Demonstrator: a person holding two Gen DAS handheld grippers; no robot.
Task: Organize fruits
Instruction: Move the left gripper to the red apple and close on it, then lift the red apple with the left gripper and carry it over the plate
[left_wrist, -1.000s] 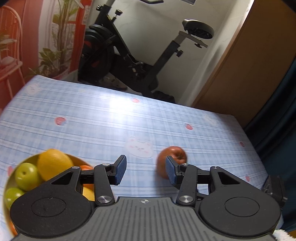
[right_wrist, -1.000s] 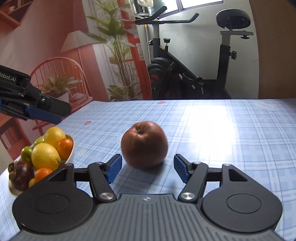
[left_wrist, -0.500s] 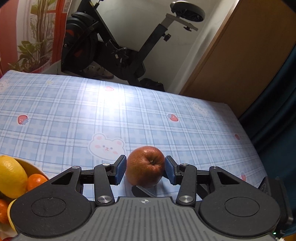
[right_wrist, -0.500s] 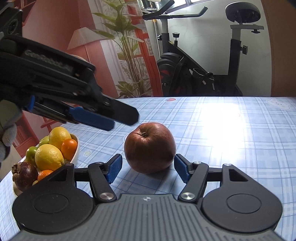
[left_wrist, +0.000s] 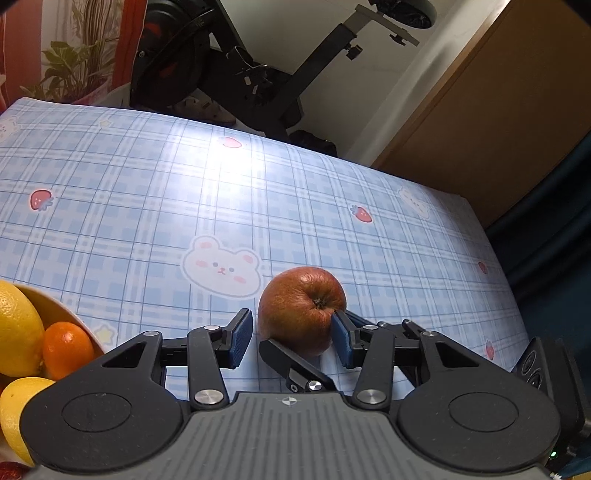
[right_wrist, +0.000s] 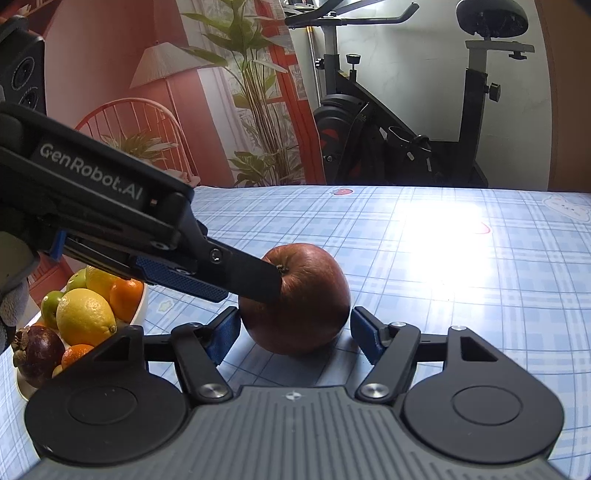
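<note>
A red-brown apple rests on the blue checked tablecloth, stem up. My left gripper slants down over it, open: its right pad lies against the apple near the stem, and its left pad stands clear. My right gripper straddles the same apple low at table level. Its jaws are opening, with a gap at the right pad. In the right wrist view the left gripper's fingers reach in from the left across the apple's top.
A bowl of lemons, oranges, green fruit and a mangosteen stands left of the apple. A gloved hand holds the left gripper. An exercise bike stands past the table's far edge. A wooden door lies beyond its right corner.
My left gripper has swung from beside the bowl over to the apple and come down around it. The right gripper's jaws have widened around the apple, which has stayed on the cloth.
</note>
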